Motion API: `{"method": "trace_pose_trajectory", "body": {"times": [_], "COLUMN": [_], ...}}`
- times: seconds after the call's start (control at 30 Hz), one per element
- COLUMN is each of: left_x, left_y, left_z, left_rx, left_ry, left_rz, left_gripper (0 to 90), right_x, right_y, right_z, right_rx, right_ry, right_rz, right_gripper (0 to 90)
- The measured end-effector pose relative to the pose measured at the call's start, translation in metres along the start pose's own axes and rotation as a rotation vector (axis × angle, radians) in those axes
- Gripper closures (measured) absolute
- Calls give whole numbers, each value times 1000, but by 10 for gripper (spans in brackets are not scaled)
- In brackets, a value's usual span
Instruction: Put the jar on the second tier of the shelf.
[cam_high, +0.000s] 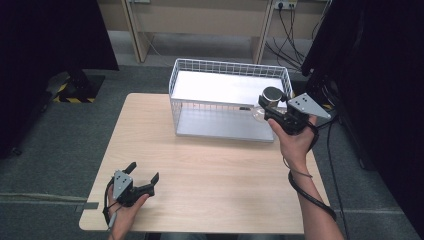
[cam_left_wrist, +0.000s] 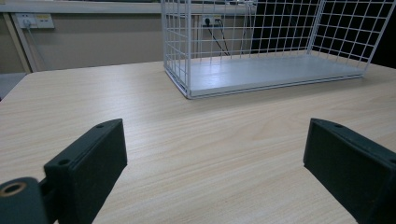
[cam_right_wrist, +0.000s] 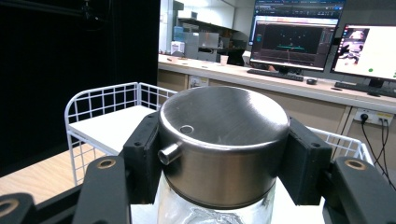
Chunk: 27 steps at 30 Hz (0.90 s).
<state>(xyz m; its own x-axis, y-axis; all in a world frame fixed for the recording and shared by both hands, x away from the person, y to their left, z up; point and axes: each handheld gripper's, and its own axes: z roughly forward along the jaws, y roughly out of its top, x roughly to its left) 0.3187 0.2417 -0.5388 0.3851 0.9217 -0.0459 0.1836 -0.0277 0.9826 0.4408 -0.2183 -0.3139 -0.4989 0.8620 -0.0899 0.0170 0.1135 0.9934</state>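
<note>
while right gripper (cam_right_wrist: 219, 154) fingers clamp brushed-steel-capped glass jar (cam_right_wrist: 223, 140) above wire basket (cam_high: 180, 75), left gripper (cam_left_wrist: 215, 163) fingers wide.

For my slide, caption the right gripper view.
Right gripper clamps a glass jar's steel lid above the white wire basket.

Light wooden table (cam_high: 210, 170), white wire basket (cam_high: 227, 75) standing on its far side (seemingly flat-bottomed)
</note>
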Motion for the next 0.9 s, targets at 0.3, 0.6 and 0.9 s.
{"method": "trace_pose_trajectory", "body": {"times": [0.3,0.6,0.9], "left_x": [0,0,0], "left_y": [0,0,0], "left_z": [0,0,0], "left_rx": [1,1,1], "left_ry": [-1,-1,-1], "left_rz": [0,-1,0], "left_gripper": [57,57,57], "right_x": [-6,-10,-16], "right_y": [10,18,22], "right_z": [6,14,22], "right_rx": [3,13,19], "right_ry": [-14,-17,-31], "right_rz": [-4,-14,-5], "right_gripper": [403,403,403]}}
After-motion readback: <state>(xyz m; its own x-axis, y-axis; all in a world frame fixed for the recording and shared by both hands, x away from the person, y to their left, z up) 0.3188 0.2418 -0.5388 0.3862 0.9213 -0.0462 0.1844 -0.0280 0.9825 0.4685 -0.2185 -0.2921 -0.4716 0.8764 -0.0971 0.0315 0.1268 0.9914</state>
